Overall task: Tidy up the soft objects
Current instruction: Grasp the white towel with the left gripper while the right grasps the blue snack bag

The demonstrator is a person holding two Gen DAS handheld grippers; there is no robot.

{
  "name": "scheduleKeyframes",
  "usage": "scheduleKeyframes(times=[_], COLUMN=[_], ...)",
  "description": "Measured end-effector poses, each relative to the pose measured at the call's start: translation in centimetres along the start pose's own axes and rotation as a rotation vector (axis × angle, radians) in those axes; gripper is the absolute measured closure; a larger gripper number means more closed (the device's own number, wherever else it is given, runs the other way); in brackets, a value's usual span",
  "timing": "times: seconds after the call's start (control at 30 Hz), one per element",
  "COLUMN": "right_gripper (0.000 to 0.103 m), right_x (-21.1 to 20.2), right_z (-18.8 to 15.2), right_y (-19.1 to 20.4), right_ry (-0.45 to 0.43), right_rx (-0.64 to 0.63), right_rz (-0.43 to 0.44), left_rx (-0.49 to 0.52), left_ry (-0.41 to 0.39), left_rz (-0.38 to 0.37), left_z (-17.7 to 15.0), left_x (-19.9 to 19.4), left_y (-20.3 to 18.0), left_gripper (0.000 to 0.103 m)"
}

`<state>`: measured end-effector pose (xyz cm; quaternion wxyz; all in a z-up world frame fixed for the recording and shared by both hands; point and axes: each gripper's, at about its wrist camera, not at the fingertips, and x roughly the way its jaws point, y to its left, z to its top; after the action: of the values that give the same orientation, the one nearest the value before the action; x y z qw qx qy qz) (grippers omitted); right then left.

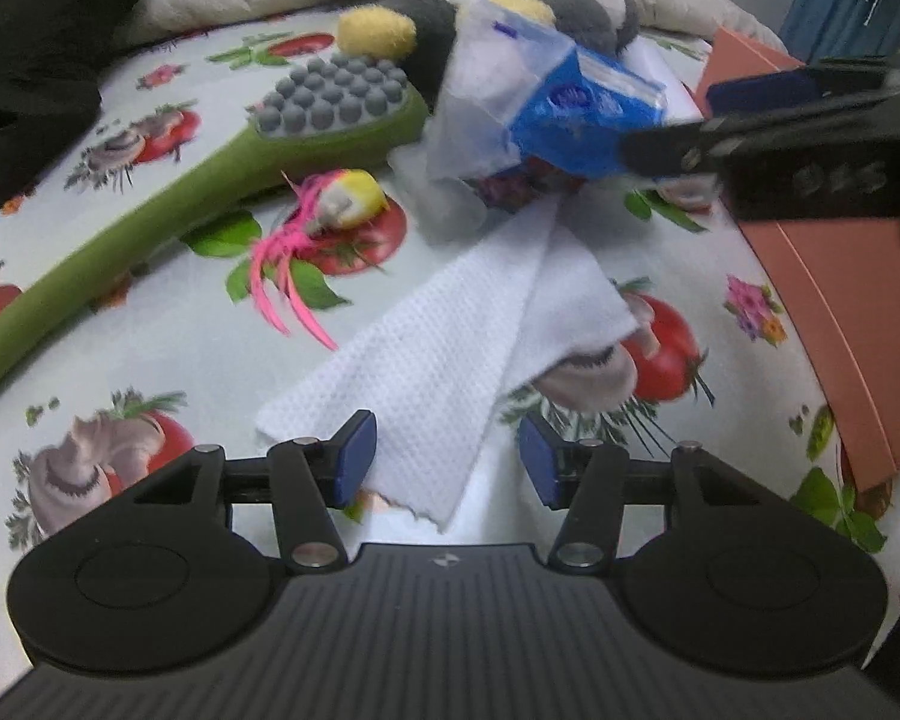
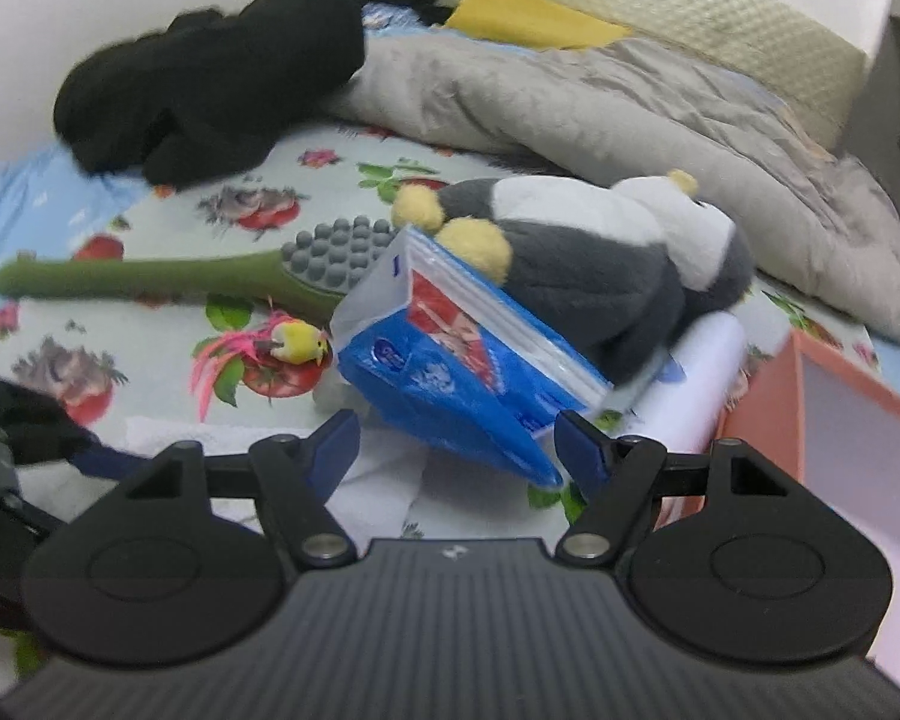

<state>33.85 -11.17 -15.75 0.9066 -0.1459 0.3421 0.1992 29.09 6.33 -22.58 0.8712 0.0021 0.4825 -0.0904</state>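
The bed's pale sheet [image 1: 168, 324] bears red tomatoes and green leaves; a white dimpled paper towel [image 1: 426, 372], blue-and-red plastic packet [image 2: 450, 378], and grey-white plush toy [image 2: 600, 276] with yellow feet lie there.
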Motion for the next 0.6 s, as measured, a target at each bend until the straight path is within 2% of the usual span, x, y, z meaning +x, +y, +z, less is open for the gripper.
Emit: scheduleKeyframes(times=[0.23,0.3,0.37,0.43,0.5,0.53,0.6], right_gripper=[0.034,0.038,0.045,0.046,0.057,0.068,0.072], right_x=[3.7,4.5,5.2,5.6,5.8,5.9,5.9], right_z=[1.2,1.1,1.0,0.9,0.7,0.7,0.6], right_y=[0.9,0.8,0.8,0.8,0.9,0.9,0.8], right_ry=[0.057,0.061,0.075,0.090,0.094,0.096,0.099], right_rx=[-0.098,-0.110,-0.123,-0.134,-0.143,-0.147,-0.154], right_rz=[0.001,-0.013,-0.021,-0.016,-0.015,-0.012,-0.016], left_rx=[0.062,0.099,0.144,0.182,0.203,0.202,0.164], left_ry=[-0.035,-0.040,-0.024,0.000,0.030,0.040,0.046], left_rz=[-0.018,-0.006,0.001,0.017,0.030,0.024,0.000], left_z=[1.3,1.6,2.0,2.3,2.5,2.4,2.5], left_x=[0.2,0.5,1.1,2.0,2.8,3.1,3.3], left_y=[0.2,-0.1,-0.4,-0.6,-0.6,-0.4,0.1], left_gripper=[0.038,0.030,0.026,0.026,0.026,0.026,0.028])
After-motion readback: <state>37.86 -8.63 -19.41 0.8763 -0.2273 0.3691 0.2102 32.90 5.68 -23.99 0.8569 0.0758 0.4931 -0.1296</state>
